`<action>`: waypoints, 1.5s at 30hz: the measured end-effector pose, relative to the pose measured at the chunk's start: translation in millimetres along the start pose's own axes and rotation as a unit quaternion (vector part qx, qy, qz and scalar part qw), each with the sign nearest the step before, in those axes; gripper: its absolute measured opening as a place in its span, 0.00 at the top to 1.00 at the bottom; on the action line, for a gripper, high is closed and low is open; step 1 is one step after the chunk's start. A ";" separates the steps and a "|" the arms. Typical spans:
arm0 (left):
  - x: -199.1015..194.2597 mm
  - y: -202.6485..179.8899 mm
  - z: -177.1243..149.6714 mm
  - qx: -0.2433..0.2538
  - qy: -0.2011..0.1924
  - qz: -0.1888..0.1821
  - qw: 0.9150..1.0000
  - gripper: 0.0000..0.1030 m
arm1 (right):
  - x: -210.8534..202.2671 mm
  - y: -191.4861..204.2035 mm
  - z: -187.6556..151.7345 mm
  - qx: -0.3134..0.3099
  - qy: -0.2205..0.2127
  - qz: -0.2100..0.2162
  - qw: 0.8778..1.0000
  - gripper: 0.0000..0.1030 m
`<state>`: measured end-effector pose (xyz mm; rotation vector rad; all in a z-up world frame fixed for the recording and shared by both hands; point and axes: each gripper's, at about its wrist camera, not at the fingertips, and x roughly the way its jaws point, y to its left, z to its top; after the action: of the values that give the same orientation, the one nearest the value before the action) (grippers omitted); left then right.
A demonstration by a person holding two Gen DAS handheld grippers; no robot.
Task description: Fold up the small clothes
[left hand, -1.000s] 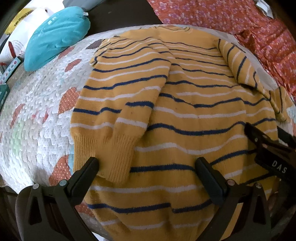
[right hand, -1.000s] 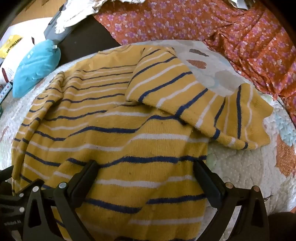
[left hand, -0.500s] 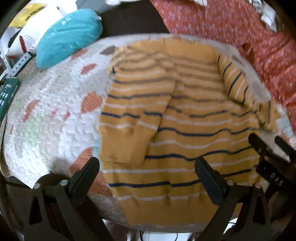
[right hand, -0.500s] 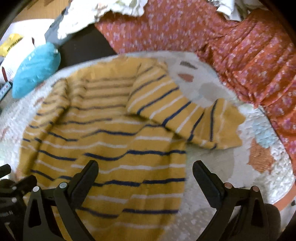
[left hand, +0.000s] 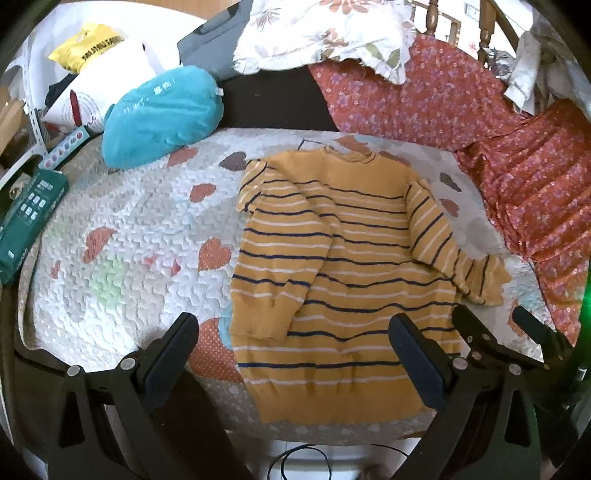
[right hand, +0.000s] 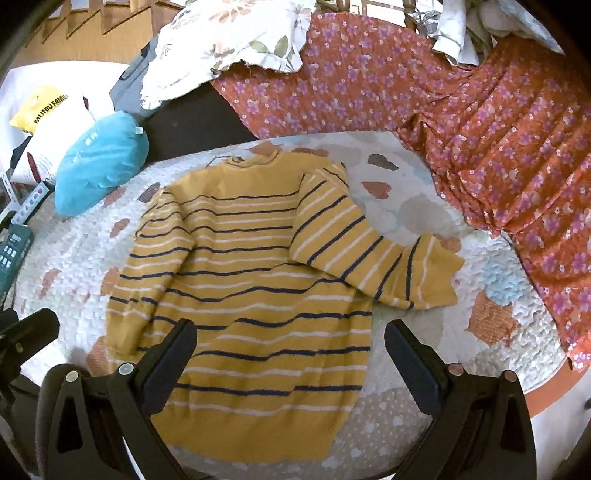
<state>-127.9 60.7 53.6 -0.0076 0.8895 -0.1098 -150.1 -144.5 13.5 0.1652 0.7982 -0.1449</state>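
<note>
A small yellow sweater with navy and white stripes [left hand: 347, 280] lies flat on a white quilted mat with hearts [left hand: 129, 236]; it also shows in the right wrist view [right hand: 255, 295]. Its left sleeve [left hand: 280, 258] is folded over the body. Its right sleeve [right hand: 373, 258] lies out to the right on the mat. My left gripper [left hand: 295, 354] is open and empty above the hem. My right gripper [right hand: 291, 358] is open and empty above the lower body. The right gripper's fingers [left hand: 480, 332] show in the left wrist view.
A teal pillow [left hand: 162, 114] sits at the mat's far left. An orange floral cloth [right hand: 498, 129] lies along the back and right. A green box [left hand: 29, 221] lies at the left edge. A white floral cloth [left hand: 325, 33] and bags [left hand: 96, 62] are behind.
Both grippers have pulled back and up from the sweater, so the whole garment and the mat's front edge now show. The sweater lies as before.
</note>
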 end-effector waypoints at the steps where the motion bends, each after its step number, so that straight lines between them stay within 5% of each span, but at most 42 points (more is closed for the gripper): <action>1: -2.9 -2.5 -0.5 0.004 -0.001 -0.002 1.000 0.00 | -5.4 -0.2 1.2 0.000 -0.005 0.000 1.000 0.01; 12: -32.3 -17.2 -7.5 0.035 -0.034 -0.006 0.999 0.00 | -35.6 -14.6 12.8 0.017 -0.040 -0.019 0.999 0.00; 45: -35.0 -8.3 -12.3 0.017 -0.024 0.000 1.000 0.00 | -25.4 -2.2 8.1 0.003 -0.020 -0.012 1.000 0.00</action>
<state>-160.1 56.3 73.4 0.0207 0.8403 -0.1245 -162.4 -146.6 37.2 0.1580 0.7602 -0.1727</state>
